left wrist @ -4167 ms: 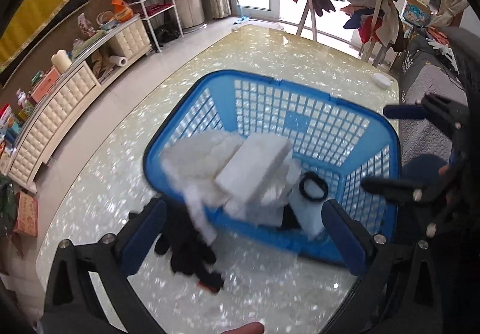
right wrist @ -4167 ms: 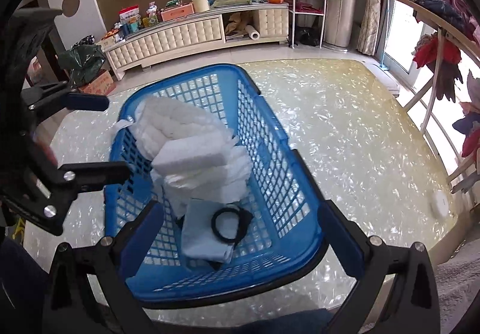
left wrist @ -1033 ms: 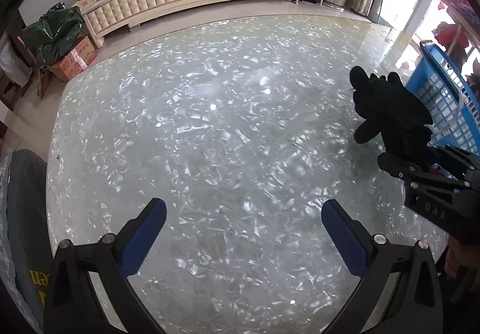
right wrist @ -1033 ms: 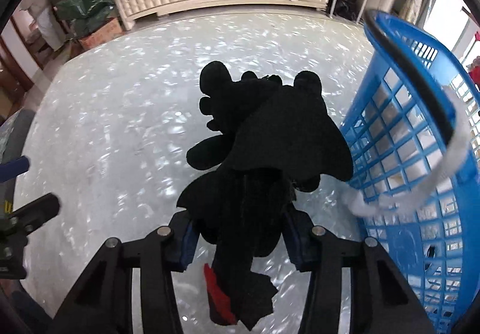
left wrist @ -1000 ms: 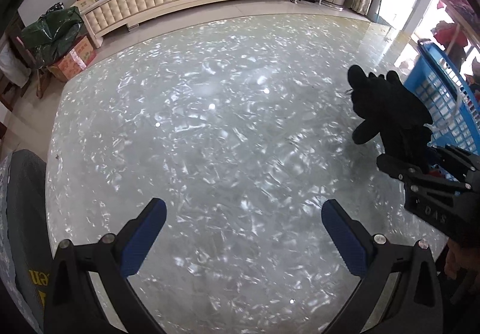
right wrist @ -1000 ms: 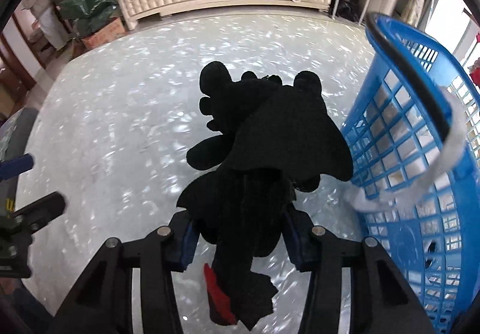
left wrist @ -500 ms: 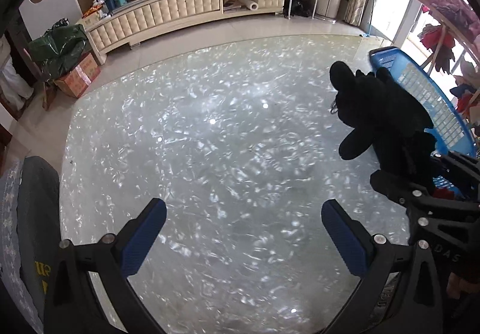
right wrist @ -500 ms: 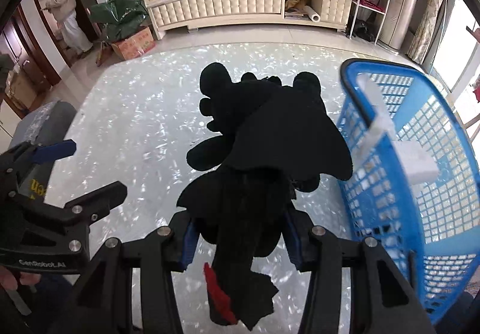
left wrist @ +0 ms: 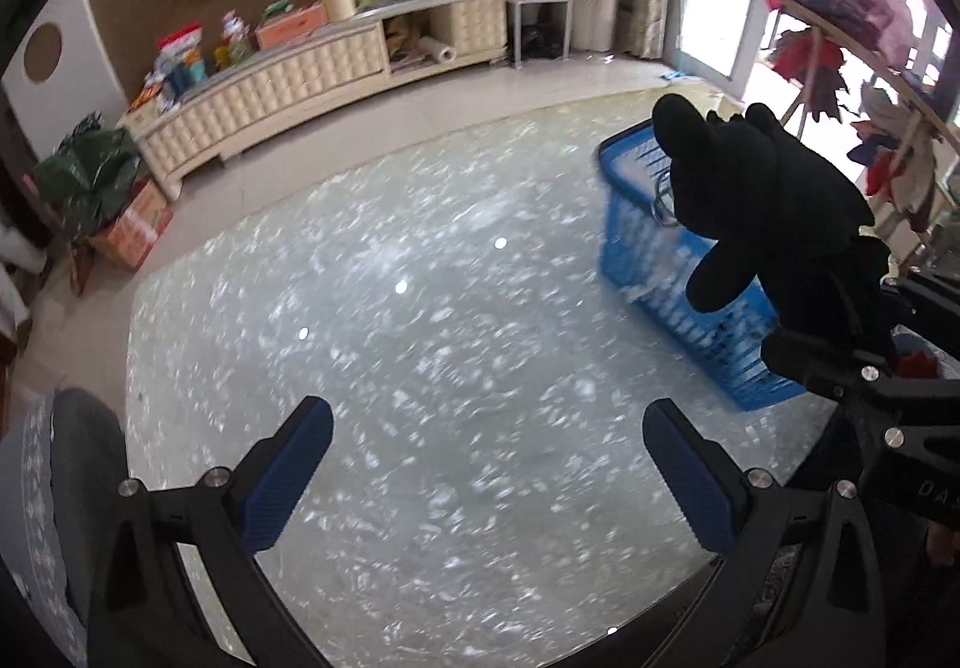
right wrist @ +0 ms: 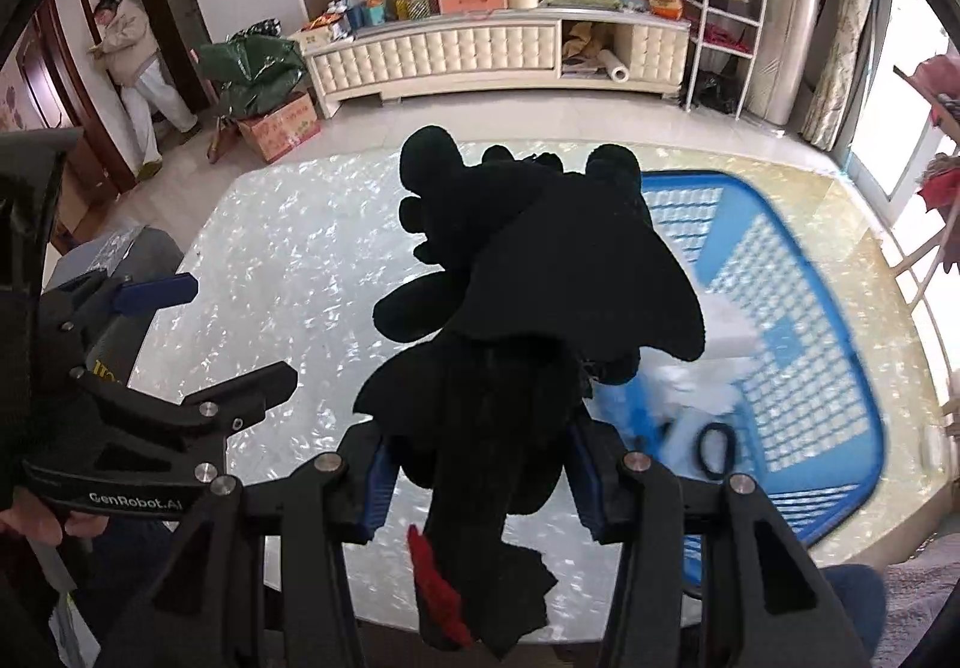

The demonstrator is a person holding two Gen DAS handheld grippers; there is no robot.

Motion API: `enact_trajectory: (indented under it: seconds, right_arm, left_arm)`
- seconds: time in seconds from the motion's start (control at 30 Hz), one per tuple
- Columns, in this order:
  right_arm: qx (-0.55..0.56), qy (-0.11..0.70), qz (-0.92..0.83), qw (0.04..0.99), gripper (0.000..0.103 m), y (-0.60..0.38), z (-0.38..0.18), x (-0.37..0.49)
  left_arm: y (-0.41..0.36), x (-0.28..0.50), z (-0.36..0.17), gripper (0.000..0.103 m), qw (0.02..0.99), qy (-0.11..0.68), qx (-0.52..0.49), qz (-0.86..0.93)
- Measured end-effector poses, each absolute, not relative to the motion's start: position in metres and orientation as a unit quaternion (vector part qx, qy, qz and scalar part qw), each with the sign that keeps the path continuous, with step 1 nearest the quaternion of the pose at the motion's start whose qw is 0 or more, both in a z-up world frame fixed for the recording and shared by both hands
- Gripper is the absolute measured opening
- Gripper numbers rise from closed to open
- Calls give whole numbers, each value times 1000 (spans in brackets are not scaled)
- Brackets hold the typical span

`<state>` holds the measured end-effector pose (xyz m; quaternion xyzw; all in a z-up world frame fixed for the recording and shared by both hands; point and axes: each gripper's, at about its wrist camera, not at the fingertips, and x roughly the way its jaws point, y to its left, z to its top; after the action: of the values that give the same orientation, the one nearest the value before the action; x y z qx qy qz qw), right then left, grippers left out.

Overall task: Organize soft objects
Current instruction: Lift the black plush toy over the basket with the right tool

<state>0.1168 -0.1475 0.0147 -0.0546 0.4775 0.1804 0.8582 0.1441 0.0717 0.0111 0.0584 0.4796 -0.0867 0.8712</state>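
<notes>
Clamping the black plush toy [right wrist: 528, 320] in my right gripper [right wrist: 480, 464], I hold it in the air beside the blue laundry basket [right wrist: 798, 344] of white cloths on the pearly table [left wrist: 420, 308]; my left gripper [left wrist: 486, 464] gapes empty.

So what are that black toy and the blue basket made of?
The black toy looks like matte plush fabric: fuzzy outline, floppy limbs, body squeezed by the right gripper. The blue basket looks like smooth moulded plastic, its walls a stiff open grid.
</notes>
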Motion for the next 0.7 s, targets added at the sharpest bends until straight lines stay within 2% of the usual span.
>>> enact_trajectory:
  seconds: [0.33, 0.7]
  right_arm:
    - [-44, 464, 146, 873, 46, -197, 20, 109]
    - [-23, 469, 116, 875, 46, -231, 21, 112]
  left_arm:
    - [19, 149, 36, 103, 878, 454, 68, -134]
    - [-33, 163, 38, 103, 872, 450, 88, -170]
